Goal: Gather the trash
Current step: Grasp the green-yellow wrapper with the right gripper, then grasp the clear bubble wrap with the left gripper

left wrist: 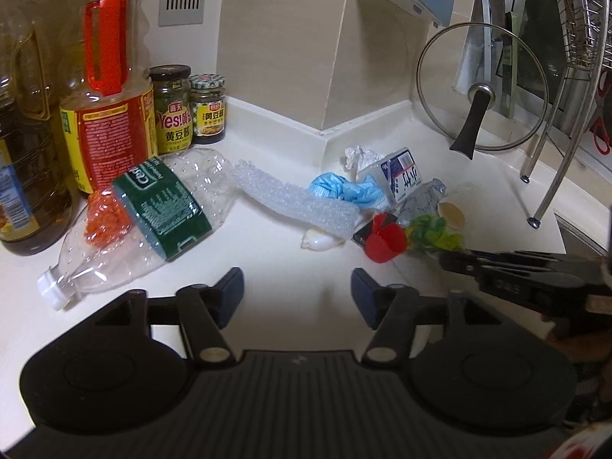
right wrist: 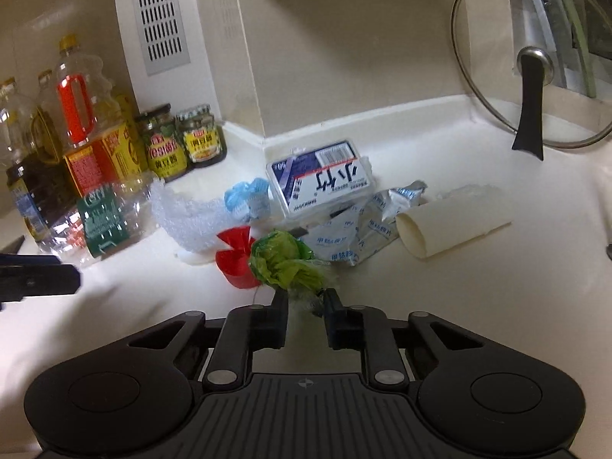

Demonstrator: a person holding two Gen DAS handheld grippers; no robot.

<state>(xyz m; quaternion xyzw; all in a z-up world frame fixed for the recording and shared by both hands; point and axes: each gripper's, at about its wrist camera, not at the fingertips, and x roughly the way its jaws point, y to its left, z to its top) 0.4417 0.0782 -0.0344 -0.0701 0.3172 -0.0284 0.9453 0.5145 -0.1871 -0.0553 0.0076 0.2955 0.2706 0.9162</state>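
Right tool (right wrist: 305, 302): its 2 fingers are drawn close together and clamped on the near end of a crumpled green wrapper (right wrist: 285, 262), which bulges just ahead of the fingertips over the white bench (right wrist: 478, 306). Touching the wrapper's left side lies a red scrap (right wrist: 235, 264). Farther ahead lie a clear tray with a printed label (right wrist: 321, 178), silver foil packets (right wrist: 363, 229) and, to the right, a rolled cream paper tube (right wrist: 447, 225).

Left tool (left wrist: 297, 292): fingers stand well apart, with nothing between them and only bare bench below. Ahead and to its left lies a crushed clear bottle with a green label (left wrist: 153, 218); straight ahead, a strip of bubble wrap (left wrist: 294, 202) and a blue crumpled piece (left wrist: 344, 189). The right tool enters this view from the right edge.
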